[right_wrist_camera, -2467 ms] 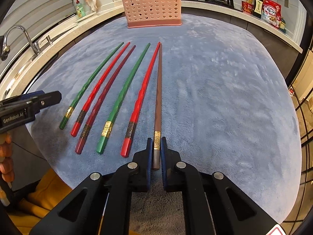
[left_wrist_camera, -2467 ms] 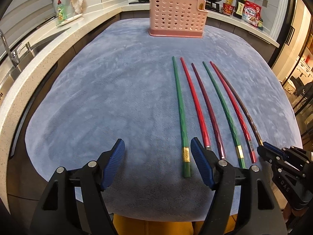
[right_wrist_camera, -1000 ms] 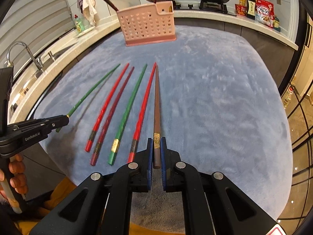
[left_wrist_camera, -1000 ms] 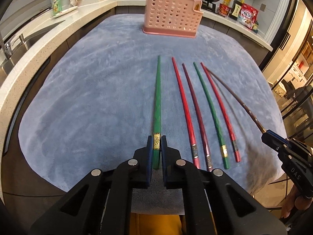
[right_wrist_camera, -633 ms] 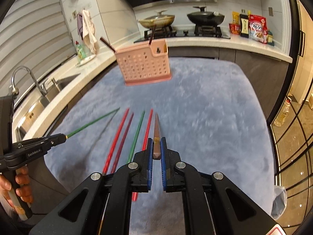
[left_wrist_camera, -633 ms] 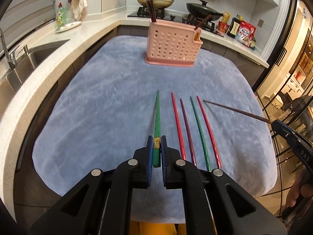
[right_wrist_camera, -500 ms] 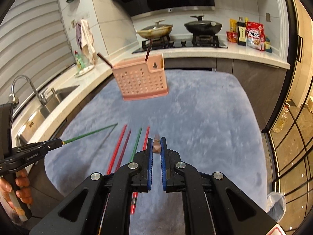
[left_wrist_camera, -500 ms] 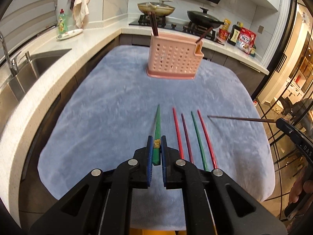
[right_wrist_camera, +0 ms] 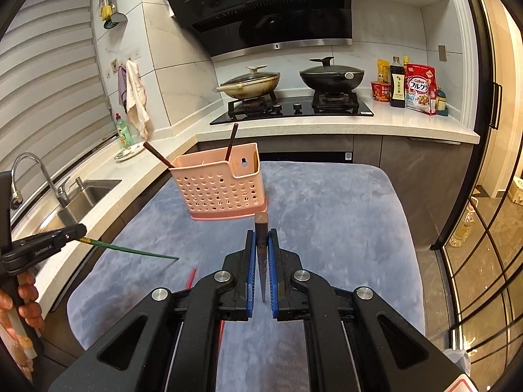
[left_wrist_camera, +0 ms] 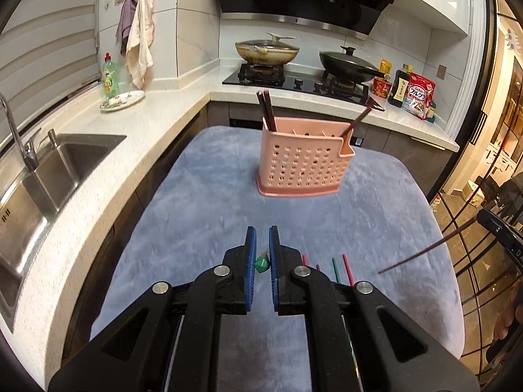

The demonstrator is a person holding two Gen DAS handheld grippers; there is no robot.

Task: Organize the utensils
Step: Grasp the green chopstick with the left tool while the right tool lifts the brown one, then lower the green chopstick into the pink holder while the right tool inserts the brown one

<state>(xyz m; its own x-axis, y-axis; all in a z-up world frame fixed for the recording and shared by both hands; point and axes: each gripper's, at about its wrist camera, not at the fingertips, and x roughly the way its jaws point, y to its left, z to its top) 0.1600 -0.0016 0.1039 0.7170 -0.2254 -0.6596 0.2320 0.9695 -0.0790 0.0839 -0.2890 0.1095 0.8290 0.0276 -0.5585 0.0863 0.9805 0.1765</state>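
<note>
— How are the tongs occupied?

— A green chopstick [right_wrist_camera: 130, 249] is clamped in the left tongs [left_wrist_camera: 260, 264], a brown chopstick [right_wrist_camera: 261, 245] in the right tongs [right_wrist_camera: 261, 261]; both are held above the tabletop [left_wrist_camera: 202, 215].

— And the holder?

— The pink utensil basket [left_wrist_camera: 302, 170] is seen toward the far edge of the blue mat, chopsticks already standing in it. Open mat is left between it and four chopsticks [left_wrist_camera: 336, 266] lying near the front edge.
</note>
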